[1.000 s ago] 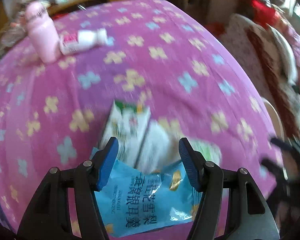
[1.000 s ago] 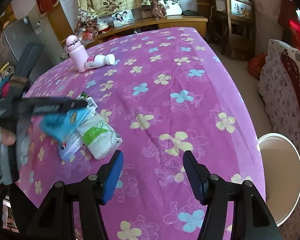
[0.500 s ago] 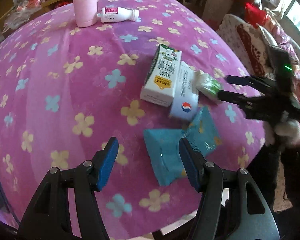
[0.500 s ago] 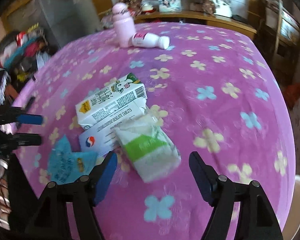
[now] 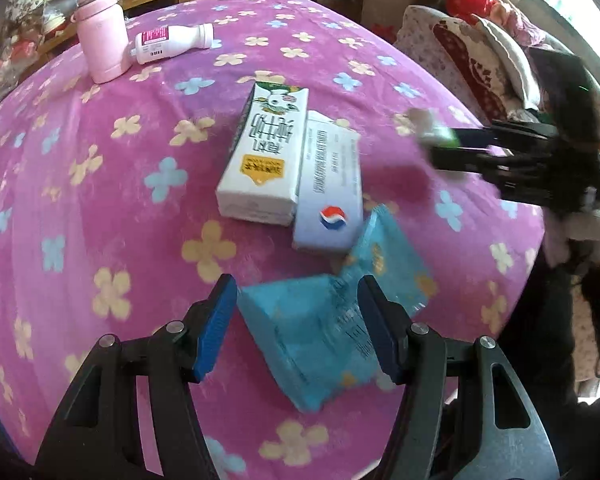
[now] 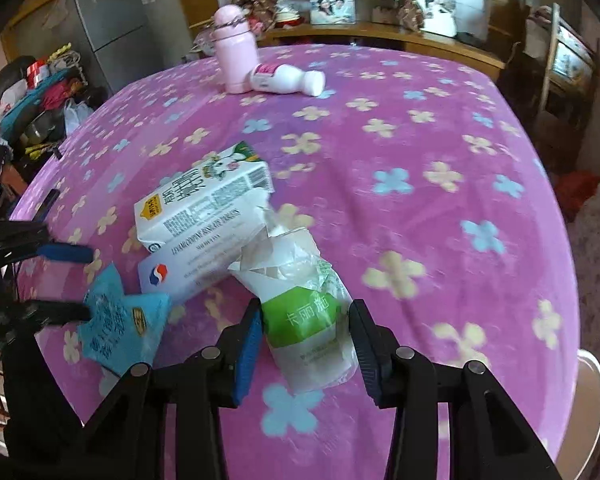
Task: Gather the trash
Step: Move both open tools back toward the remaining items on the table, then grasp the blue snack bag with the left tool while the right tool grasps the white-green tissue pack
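Here, one blue wrapper [image 5: 332, 332], two cartons [image 5: 264, 160], one white packet [image 6: 308, 312].

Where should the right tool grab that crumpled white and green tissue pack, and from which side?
Grip the tissue pack across its green band, coming from the near table edge. It lies lengthwise between the right tool's open fingers, so the firmer closed end is closest. The far end is torn open and loose against the white box, so it would probably just crumple.

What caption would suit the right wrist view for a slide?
Open right gripper straddles a crumpled white-and-green plastic pack on the purple flowered tablecloth.
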### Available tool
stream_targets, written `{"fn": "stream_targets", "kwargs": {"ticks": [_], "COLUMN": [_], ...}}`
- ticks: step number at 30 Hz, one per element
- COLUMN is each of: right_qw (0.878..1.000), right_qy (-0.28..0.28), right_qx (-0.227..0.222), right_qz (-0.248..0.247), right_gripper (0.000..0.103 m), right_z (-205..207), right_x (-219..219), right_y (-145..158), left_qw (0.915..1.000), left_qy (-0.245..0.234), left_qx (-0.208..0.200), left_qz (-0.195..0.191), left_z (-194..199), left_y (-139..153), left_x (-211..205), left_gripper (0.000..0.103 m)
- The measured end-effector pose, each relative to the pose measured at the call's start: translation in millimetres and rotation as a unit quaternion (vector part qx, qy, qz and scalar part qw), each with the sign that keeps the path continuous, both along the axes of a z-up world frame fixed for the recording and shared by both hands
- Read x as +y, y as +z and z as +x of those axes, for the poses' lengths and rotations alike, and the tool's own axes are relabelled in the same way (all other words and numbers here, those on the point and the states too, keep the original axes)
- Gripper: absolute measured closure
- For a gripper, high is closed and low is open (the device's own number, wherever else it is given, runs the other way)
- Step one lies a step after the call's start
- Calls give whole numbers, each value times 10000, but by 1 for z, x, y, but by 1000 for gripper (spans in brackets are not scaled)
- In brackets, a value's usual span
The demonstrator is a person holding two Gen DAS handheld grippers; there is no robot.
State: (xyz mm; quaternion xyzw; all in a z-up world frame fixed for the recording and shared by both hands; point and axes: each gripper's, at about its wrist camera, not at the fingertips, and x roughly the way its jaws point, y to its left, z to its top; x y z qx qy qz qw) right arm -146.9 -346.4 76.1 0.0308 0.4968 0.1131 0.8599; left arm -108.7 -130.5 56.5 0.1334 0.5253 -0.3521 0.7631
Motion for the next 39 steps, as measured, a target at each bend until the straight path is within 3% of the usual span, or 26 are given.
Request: {"fn": "stream_targets", "kwargs": {"ticks": [4, 9, 12, 16, 21, 24, 28, 33, 39], "right_qw": [9999, 9999, 9997, 9993, 9987, 9985, 9989, 9985, 9981], "right_qy": [-125, -156, -225, -347, -470, -507, -459, -529, -569], "right_qx": [-24, -61, -40, 12, -2, 29, 14, 19, 24], "right_qz": [-8, -13, 65, 123, 190, 197, 131, 161, 230], "right_gripper": [61, 61, 61, 61, 60, 60, 60, 60, 60], "right_z": [-13, -27, -31, -36, -43, -46, -50, -49, -54], "right_x": [-12, -20, -23, -27, -31, -31, -30, -36, -37], "right_y": [5, 7, 4, 2, 5, 5, 7, 4, 4], "left_qw": [9985, 9968, 9974, 9992, 9990, 9997, 9977, 9961, 9937], "left_qy": [-40, -142, -273, -338, -143, 88, -8, -497, -996], "left_qx": [542, 791, 644, -189, -430, -187, 536, 668, 309], "left_qz": [-59, -47, -172, 18, 23, 100, -409, -299, -407], "left_z": [-7, -44, -56, -51, -17, 3, -9, -47, -65], "left_y": [-13, -17, -2, 23, 18, -2, -5, -6, 18], "left_x": [7, 19, 18, 9, -8, -12, 5, 2, -9], "left_gripper": [42, 42, 42, 41, 41, 41, 42, 42, 41]}}
